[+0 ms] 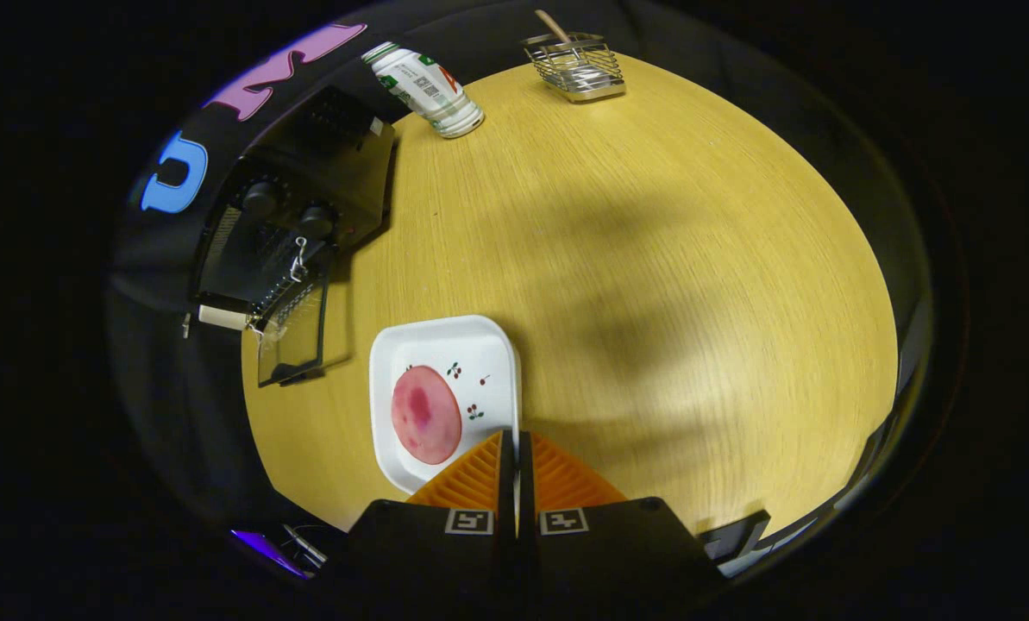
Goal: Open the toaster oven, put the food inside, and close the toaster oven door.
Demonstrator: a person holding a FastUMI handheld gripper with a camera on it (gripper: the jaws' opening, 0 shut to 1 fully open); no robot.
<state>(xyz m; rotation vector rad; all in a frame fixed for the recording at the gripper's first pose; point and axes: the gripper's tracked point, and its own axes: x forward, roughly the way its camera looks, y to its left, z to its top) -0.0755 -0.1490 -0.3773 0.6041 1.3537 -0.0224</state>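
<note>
**Booth table, gripper view — contents as seen**

- Gripper (515,444): fingers are drawn together to a narrow slit, with the near right edge of the plate caught in the gap; whether both fingers press on it cannot be told.
- White plate (488,354): square with rounded corners, small cherry prints on its face — lying flat on the wooden table (695,285), at 11 o'clock just ahead of the fingertips.
- Food (425,414): one round pink-red slice, laid flat on the plate's left half, near the left fingertip.
- Toaster oven (294,233): black, seen at 10 o'clock well beyond the plate, at the table's edge. Two knobs are visible; its glass door (292,341) is swung down open toward the plate.
- Can (425,88): white with green print, placed at 11 o'clock, past the oven.
- Wire basket (576,66): metal, at 12 o'clock on the far table edge, a wooden handle (553,24) rising from it.
</note>
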